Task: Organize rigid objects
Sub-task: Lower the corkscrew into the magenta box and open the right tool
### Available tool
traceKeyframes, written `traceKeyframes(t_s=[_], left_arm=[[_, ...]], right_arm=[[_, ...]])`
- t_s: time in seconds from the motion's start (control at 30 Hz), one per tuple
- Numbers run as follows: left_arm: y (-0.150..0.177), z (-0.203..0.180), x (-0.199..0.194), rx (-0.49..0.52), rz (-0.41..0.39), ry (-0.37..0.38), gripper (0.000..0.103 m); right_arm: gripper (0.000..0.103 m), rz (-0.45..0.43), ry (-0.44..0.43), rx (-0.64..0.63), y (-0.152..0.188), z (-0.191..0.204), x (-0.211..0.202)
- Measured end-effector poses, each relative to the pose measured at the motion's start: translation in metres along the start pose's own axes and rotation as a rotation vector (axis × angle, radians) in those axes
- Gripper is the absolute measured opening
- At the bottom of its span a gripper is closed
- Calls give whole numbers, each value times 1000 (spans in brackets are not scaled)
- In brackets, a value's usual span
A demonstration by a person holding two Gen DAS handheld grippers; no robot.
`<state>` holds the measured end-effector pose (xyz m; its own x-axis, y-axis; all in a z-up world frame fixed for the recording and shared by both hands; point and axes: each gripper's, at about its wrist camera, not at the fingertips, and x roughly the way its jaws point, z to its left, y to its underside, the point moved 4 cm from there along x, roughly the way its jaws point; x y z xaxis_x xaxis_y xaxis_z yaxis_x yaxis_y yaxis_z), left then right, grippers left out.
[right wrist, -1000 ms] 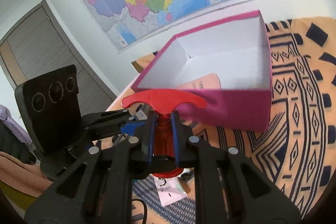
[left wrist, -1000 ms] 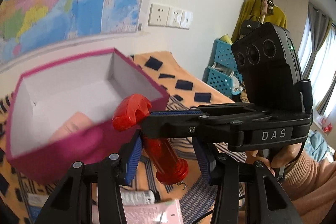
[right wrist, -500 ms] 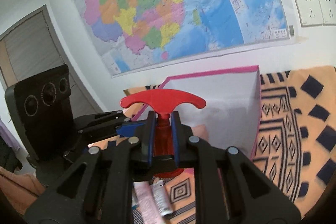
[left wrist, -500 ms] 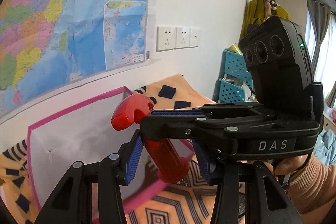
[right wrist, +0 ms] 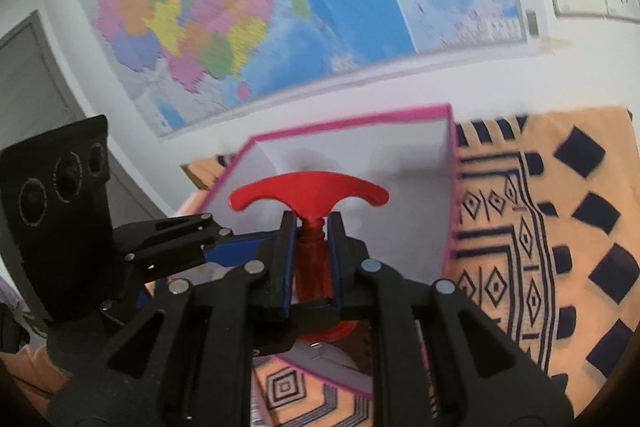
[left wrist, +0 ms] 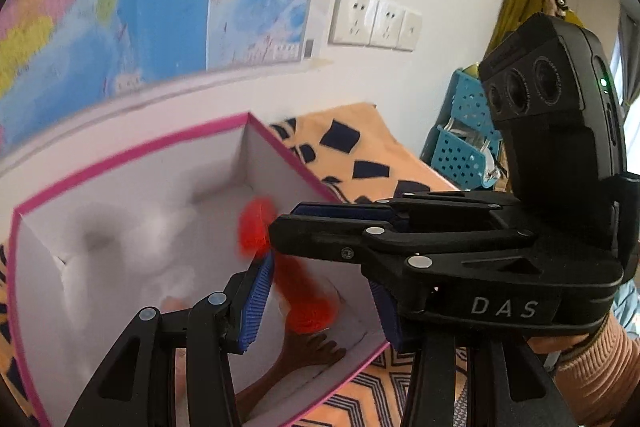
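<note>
Carried forward since a second ago, the red T-handled tool [right wrist: 310, 223] is now held above the open pink box [left wrist: 120, 171]. Left gripper [left wrist: 320, 291] has its jaws just eased wider, pads clear of the tool. Right gripper [right wrist: 312, 259] is clamped on its shaft; release into the box seems imminent.

Bright, even daylight; motion blur smears the wall map [right wrist: 280, 7] and red tool [left wrist: 280, 267]; fisheye corners go black.
</note>
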<state>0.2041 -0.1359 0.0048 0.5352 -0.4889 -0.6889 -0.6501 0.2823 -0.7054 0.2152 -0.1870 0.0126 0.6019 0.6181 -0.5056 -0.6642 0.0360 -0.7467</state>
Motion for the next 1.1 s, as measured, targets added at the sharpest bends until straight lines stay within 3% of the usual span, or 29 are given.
traceKeyframes(t_s=[0.1, 0.2, 0.27, 0.4, 0.47, 0.6, 0.7, 0.8, 1.1], left_arm=[[5, 0, 2, 2, 4, -19, 55], [10, 0, -4, 20, -17, -95, 55], [12, 3, -11, -2, -28, -89, 55], [24, 4, -37, -9, -82, -115, 56], [30, 5, -51, -17, -109, -132, 56], [42, 6, -83, -38, -173, -136, 69], [54, 10, -106, -61, -208, -140, 70], [70, 16, -119, -85, -211, -147, 71], [122, 25, -118, -155, -136, -147, 71]], right_arm=[[19, 20, 48, 2, 6, -5, 4], [19, 14, 51, -5, 11, -5, 1], [20, -4, 51, -15, 15, -2, -6], [33, -50, 27, -2, 24, 2, -23], [33, -61, 14, 2, 30, 4, -31], [34, -67, -22, -6, 44, 13, -44], [39, -63, -60, -15, 57, 22, -52], [45, -41, -94, -22, 74, 30, -57], [45, 81, -146, -32, 129, 48, -47]])
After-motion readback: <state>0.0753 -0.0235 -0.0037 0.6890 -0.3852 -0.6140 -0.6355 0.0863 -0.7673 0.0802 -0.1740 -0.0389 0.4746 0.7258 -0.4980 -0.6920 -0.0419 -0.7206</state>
